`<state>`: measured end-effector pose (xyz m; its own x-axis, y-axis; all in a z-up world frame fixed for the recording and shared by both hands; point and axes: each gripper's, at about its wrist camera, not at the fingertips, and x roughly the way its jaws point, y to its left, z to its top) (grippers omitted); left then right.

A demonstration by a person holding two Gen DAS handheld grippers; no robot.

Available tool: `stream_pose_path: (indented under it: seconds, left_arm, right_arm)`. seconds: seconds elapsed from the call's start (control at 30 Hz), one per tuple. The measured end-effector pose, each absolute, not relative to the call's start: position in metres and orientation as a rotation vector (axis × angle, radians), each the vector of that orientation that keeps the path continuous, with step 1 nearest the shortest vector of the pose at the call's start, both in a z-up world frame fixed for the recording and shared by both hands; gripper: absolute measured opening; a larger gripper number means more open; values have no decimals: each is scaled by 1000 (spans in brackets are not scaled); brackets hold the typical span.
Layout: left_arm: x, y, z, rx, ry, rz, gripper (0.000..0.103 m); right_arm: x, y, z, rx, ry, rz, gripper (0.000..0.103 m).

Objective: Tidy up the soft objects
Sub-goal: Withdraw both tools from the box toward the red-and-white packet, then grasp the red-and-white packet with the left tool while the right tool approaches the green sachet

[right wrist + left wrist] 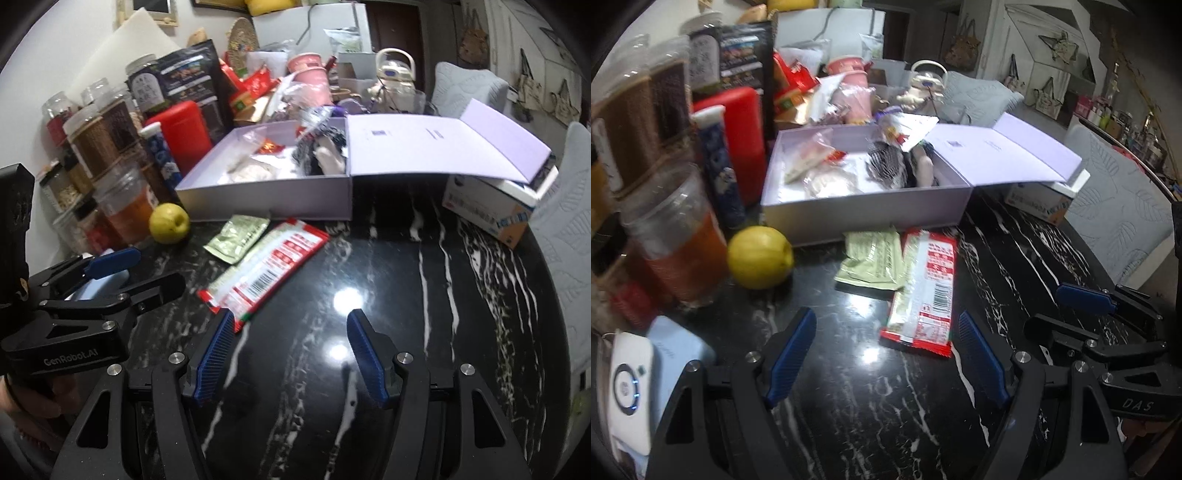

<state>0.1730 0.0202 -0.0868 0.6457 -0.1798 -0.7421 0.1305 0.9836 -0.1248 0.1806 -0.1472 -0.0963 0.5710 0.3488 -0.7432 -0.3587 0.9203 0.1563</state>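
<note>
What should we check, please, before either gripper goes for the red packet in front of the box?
1. Left gripper open and empty: ok.
2. Right gripper open and empty: ok.
3. Red packet free to grasp, flat on the table: ok, though it overlaps the green packet.
4. Box lid open: ok.
5. Room left in the box: ok, bare floor shows among the items.
6. Lemon clear of the path: ok, it sits left of the packets.

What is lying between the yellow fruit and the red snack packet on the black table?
A green sachet lies there, in front of the open box. Its right edge is tucked under the red snack packet; bare tabletop separates it from the yellow fruit. The left wrist view shows this best.
</note>
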Motion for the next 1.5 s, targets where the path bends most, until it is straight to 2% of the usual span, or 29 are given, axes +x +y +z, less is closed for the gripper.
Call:
stream_pose_path:
  seconds: [0.43, 0.8, 0.83, 0.87, 0.9, 0.97, 1.5]
  left_arm:
    - [221, -4, -129, -75, 986, -215, 80]
    - [238, -38, -135, 88, 969, -198, 80]
    - [238, -38, -135, 85, 966, -206, 76]
    - [238, -39, -134, 90, 959, -210, 63]
    - [238, -39, -133, 92, 947, -220, 56]
    - [239, -40, -132, 93, 950, -222, 49]
    - [173, 8, -104, -75, 920, -255, 47]
  right_arm:
    - [200, -177, -114, 32, 913, 378, 64]
    - [217, -191, -121, 69, 932, 383, 64]
    - [217, -192, -121, 74, 936, 382, 64]
    - [217, -193, -122, 77, 939, 381, 64]
    - [217, -193, -122, 80, 941, 380, 64]
    - [217, -194, -123, 81, 943, 379, 64]
    - [221, -164, -115, 31, 929, 409, 64]
